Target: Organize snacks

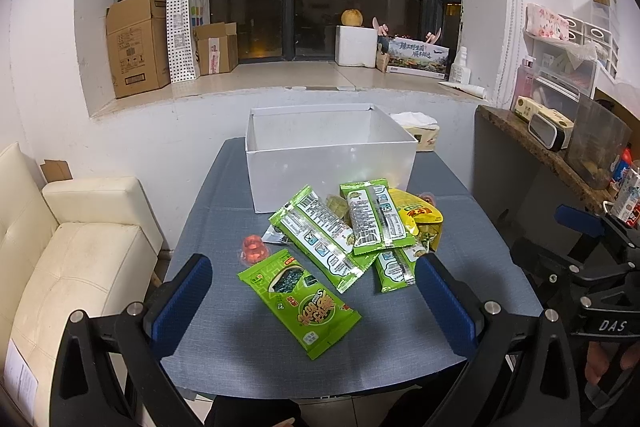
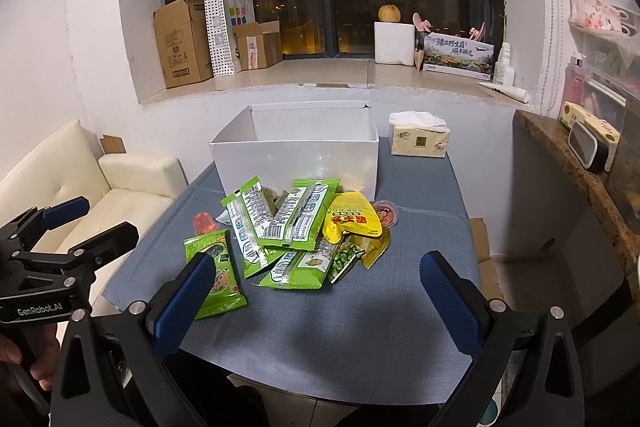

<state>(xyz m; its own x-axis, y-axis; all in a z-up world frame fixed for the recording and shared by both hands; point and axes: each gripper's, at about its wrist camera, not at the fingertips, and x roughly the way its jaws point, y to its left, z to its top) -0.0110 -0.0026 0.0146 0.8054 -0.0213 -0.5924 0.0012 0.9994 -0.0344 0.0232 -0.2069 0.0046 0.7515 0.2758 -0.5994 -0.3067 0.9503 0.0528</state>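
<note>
A pile of snack packs lies on the grey-blue table (image 1: 248, 347) in front of an open white box (image 1: 328, 163), which also shows in the right wrist view (image 2: 296, 157). A green seaweed pack (image 1: 298, 301) lies nearest, apart from the pile. Behind it are long green packs (image 1: 324, 237), a yellow pack (image 1: 418, 215) and a red jelly cup (image 1: 253, 249). My left gripper (image 1: 314, 297) is open and empty, above the seaweed pack. My right gripper (image 2: 316, 291) is open and empty, above the table in front of the pile (image 2: 296, 223).
A tissue pack (image 2: 420, 141) stands right of the box. A cream sofa (image 1: 76, 247) is left of the table. A counter (image 1: 548, 151) with cartons and containers runs along the right. Cardboard boxes (image 1: 136, 43) sit on the window sill.
</note>
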